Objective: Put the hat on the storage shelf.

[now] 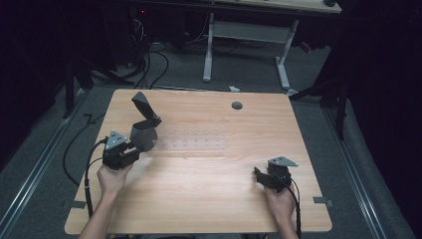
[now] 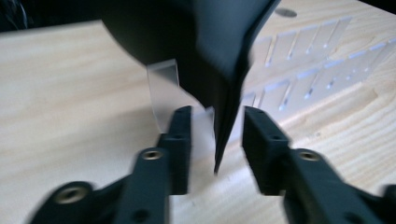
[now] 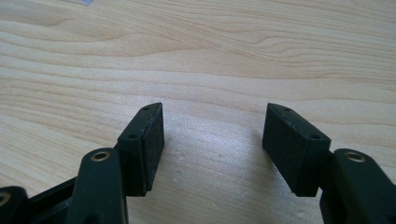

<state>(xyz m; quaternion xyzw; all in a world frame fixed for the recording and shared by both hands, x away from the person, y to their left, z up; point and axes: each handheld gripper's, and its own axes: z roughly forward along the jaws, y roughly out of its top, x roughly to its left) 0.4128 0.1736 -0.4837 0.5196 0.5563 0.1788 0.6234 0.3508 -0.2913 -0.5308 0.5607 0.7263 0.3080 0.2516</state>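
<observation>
- The left gripper is in the person's left hand, near the left side of the wooden table.
- In the left gripper view its two black jaws stand a little apart. A thin dark sheet hangs down in the gap between them.
- The sheet's edge is near the right jaw. I cannot tell if the jaws press on it, so I cannot tell if the left gripper is holding it or has let go.
- From above, the dark sheet is bent and folded. It stands up from the table just past the left gripper.
- A see-through strip shows beside the dark sheet, just behind the left jaw.
- A clear plastic tray with rows of little pockets lies flat on the table. It starts beside the dark sheet and goes toward the middle of the table.
- The right gripper is in the person's right hand, far from the dark sheet, near the right side of the table.
- In the right gripper view its jaws are wide apart with nothing between them, just bare wood.
- A small grey round cap sits in the table top, far behind the tray.
- I can read no words or labels on anything.
</observation>
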